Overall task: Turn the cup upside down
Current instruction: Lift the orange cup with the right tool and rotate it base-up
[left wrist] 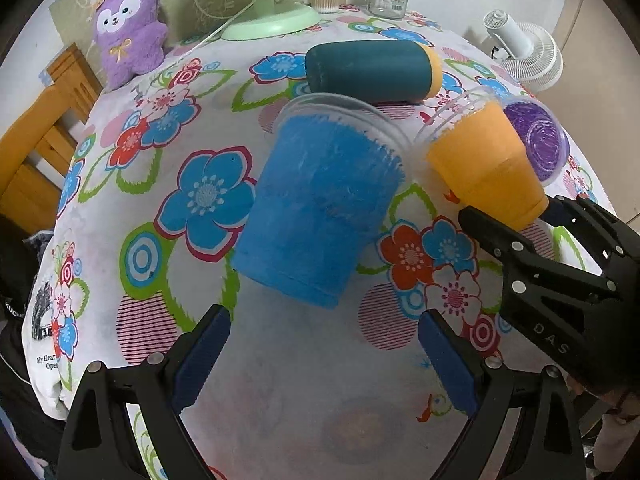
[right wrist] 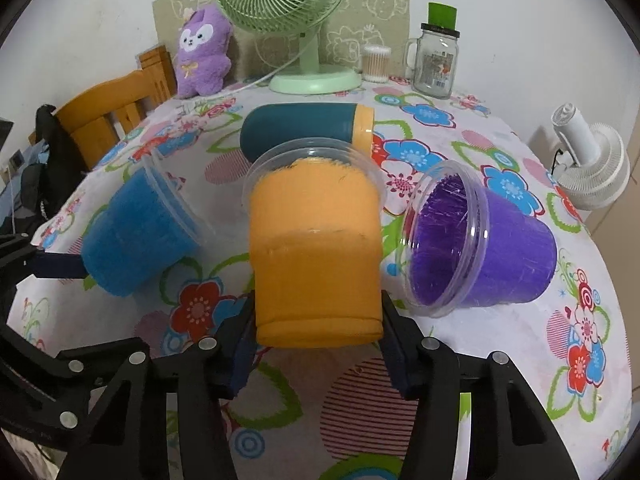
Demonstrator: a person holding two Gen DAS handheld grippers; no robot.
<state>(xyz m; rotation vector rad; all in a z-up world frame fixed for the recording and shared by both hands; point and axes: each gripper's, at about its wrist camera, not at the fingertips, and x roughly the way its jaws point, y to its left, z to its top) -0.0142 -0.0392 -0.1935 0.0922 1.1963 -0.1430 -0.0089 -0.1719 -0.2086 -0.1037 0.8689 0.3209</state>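
A blue cup point(left wrist: 320, 200) lies on its side on the flowered tablecloth, its base toward my left gripper point(left wrist: 324, 344), which is open just behind it, fingers clear of the cup. The blue cup also shows in the right wrist view point(right wrist: 136, 236). My right gripper point(right wrist: 318, 336) is shut on the base of an orange cup point(right wrist: 316, 256), held tilted with its clear rim pointing away. The orange cup point(left wrist: 484, 160) and the right gripper point(left wrist: 520, 220) also show in the left wrist view. A purple cup point(right wrist: 480, 240) lies on its side to the right.
A teal and yellow cylinder point(right wrist: 308, 128) lies on its side behind the cups. A green fan point(right wrist: 312, 76), purple plush point(right wrist: 202, 52), cotton swab tub point(right wrist: 376, 64) and glass jar point(right wrist: 436, 60) stand at the back. A wooden chair point(right wrist: 108, 116) stands left, a white fan point(right wrist: 592, 164) right.
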